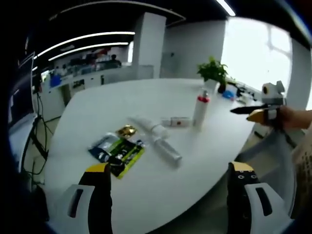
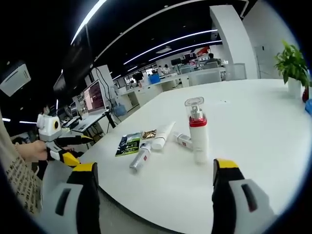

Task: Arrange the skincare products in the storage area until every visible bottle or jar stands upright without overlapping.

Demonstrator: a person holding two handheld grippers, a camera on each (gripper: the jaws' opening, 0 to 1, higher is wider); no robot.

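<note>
Left gripper view first: we look out over a white table (image 1: 146, 102) between our own two jaws, which stand wide apart with nothing between them, so the left gripper (image 1: 169, 171) is fully open and hovers off the near edge. On the table, one bottle (image 1: 200, 110) with a red collar and clear cap stands upright. Just left of it a small jar (image 1: 176, 121) lies on its side. Nearer us, a white tube (image 1: 148, 126) and a silvery tube (image 1: 167, 150) lie flat, end to end on a slant. Left of those sits a gold sachet (image 1: 127, 130), and beside it two flat packets (image 1: 117, 152), one overlapping the other. A potted plant (image 1: 213, 73) stands at the far edge. At the right, the right gripper (image 1: 253, 113) comes in, held by a hand (image 1: 295, 118); we cannot tell its opening from here.

Right gripper view now: again our jaws rise wide apart and empty, the right gripper (image 2: 156, 171) open just off the table (image 2: 253, 112). The bottle (image 2: 197, 129) stands upright close ahead. Behind it lies the jar (image 2: 183, 139); left of that the white tube (image 2: 164, 135) and silvery tube (image 2: 140, 157) lie flat, with the sachet (image 2: 148, 133) and packets (image 2: 127, 144) beyond. The plant (image 2: 293, 68) is at the right. The left gripper (image 2: 66, 148) shows at the left, in a hand (image 2: 33, 150).
</note>
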